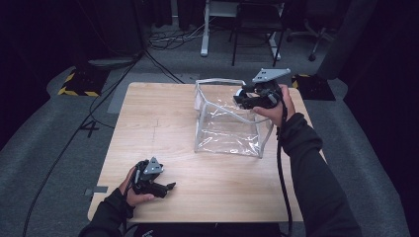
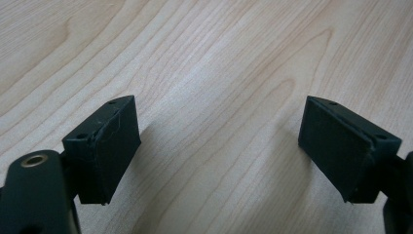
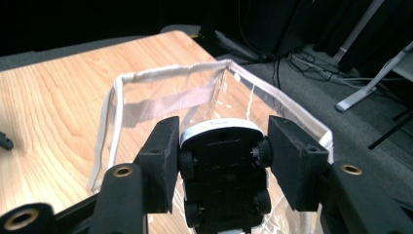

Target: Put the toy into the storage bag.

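Lab or studio – black curtains [image 1: 44, 29], floor cables [image 1: 168, 39], hazard tape [image 1: 76, 91].

I see the light wooden bench [image 1: 197, 163] standing on grey carpet [image 1: 59, 138], with black cables [image 1: 69, 143] trailing over the floor to its left. A yellow-and-black striped block [image 1: 79, 81] sits beyond the far left corner. Further back I make out white desk legs [image 1: 205, 34] and what looks like an office chair base [image 1: 316, 37], though it is dim there.
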`<state>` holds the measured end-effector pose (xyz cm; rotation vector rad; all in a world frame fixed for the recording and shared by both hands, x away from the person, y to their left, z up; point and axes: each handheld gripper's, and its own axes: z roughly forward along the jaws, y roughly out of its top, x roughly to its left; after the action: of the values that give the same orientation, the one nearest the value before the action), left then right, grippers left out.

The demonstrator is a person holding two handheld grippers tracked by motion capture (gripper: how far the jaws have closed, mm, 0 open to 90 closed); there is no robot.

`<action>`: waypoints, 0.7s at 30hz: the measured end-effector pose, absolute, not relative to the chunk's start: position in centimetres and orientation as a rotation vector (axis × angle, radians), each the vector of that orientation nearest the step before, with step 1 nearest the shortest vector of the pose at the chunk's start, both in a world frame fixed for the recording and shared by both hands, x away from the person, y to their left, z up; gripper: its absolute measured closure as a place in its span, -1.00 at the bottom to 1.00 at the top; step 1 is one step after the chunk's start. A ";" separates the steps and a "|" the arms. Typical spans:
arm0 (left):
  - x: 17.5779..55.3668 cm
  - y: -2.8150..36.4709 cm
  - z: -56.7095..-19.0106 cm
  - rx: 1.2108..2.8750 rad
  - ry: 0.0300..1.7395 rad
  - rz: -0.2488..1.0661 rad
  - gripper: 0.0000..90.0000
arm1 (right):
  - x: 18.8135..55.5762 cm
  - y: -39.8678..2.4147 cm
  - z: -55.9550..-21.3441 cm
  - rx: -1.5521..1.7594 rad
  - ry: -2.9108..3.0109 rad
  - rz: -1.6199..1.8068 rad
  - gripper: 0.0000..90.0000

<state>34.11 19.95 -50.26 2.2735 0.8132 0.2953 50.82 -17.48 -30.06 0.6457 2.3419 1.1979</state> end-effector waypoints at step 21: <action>34.1 20.0 -50.3 2.274 0.813 0.294 -0.65 | 49.9 -18.6 -31.2 0.684 2.460 1.011 0.06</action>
<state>34.11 19.95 -50.25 2.2741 0.8132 0.2942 49.88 -18.56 -31.21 0.6838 2.4595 1.0114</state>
